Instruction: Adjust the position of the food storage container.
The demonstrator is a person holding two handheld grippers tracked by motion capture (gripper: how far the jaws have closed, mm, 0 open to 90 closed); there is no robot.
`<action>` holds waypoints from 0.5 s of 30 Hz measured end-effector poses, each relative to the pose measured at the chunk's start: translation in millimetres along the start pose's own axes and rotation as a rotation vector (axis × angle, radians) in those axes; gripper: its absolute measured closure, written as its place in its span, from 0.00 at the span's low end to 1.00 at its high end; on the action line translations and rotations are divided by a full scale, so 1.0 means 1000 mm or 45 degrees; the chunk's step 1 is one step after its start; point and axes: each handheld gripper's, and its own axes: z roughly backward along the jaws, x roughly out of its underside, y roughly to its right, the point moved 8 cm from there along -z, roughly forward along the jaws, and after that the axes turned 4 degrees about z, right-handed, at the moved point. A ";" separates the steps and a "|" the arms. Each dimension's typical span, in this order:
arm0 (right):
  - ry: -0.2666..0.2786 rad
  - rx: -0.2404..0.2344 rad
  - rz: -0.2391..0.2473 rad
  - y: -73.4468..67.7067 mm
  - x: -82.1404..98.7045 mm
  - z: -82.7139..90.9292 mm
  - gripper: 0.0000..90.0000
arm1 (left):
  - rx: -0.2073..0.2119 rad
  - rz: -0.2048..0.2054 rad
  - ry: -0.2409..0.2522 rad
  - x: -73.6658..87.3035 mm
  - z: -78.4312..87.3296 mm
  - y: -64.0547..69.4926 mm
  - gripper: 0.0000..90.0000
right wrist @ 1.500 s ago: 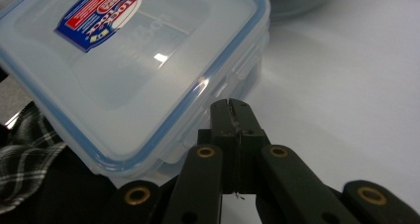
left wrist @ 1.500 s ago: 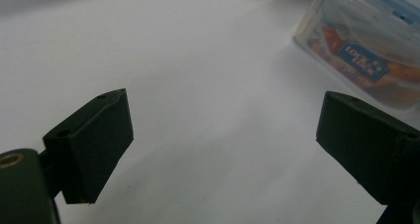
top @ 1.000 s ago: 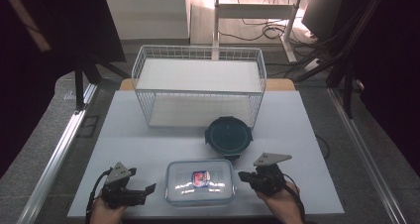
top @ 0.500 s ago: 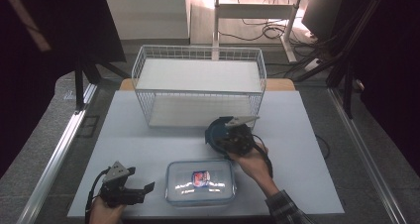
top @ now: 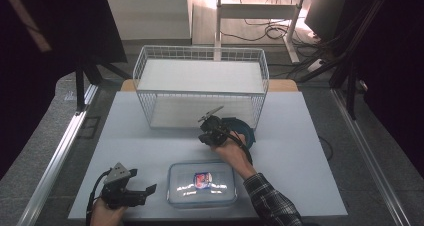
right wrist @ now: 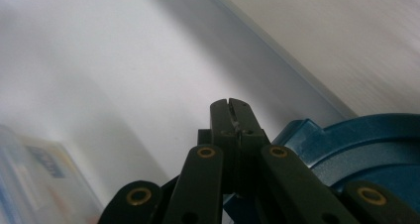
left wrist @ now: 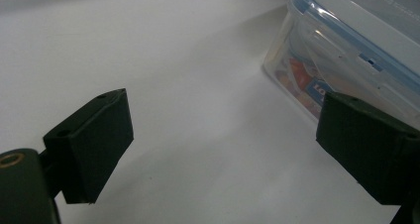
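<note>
The right tool (top: 209, 132) hangs just over the near-left edge of a round dark-blue lid (top: 240, 131), its jaws clenched together with nothing between them; the right gripper view shows the two black jaws meeting in a thin seam, with the blue rim (right wrist: 366, 144) directly beside and below them. Whether the tool touches the lid cannot be told. The lid lies flat on the white desk (top: 300, 151), just in front of a white wire basket (top: 200, 81).

The lid looks like rigid moulded plastic, light and stiff, probably smooth enough to slip. Its raised rim seems the best place to grip, since it lies flat and offers little else.

The left tool (top: 132, 192) rests low at the near-left of the desk, jaws spread wide and holding nothing. Just to its right sits a clear lidded food box (top: 202, 183), with a side latch (left wrist: 346, 55) and some printed packets inside, too blurred to read.

The person's hand and checked sleeve (top: 270, 198) cover part of the blue lid, so its full shape and underside stay hidden. The right gripper view is blurred.
</note>
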 end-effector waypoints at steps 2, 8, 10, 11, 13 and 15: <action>-0.014 0.029 -0.002 0.003 0.001 0.001 1.00 | 0.001 0.003 0.004 0.000 0.000 0.000 0.08; -0.013 0.080 -0.086 0.024 0.018 0.014 1.00 | 0.006 0.006 -0.001 0.001 0.000 0.000 0.08; 0.000 0.079 -0.114 0.030 0.024 0.019 1.00 | 0.008 0.005 -0.007 0.001 -0.001 0.001 0.08; 0.008 0.078 -0.128 0.033 0.029 0.022 1.00 | 0.008 0.003 -0.007 0.001 -0.002 0.001 0.08; 0.014 0.079 -0.145 0.037 0.034 0.027 1.00 | 0.008 0.002 -0.011 0.001 -0.002 0.001 0.08; 0.030 0.066 -0.166 0.039 0.039 0.030 1.00 | 0.008 0.003 -0.013 0.001 -0.002 0.002 0.08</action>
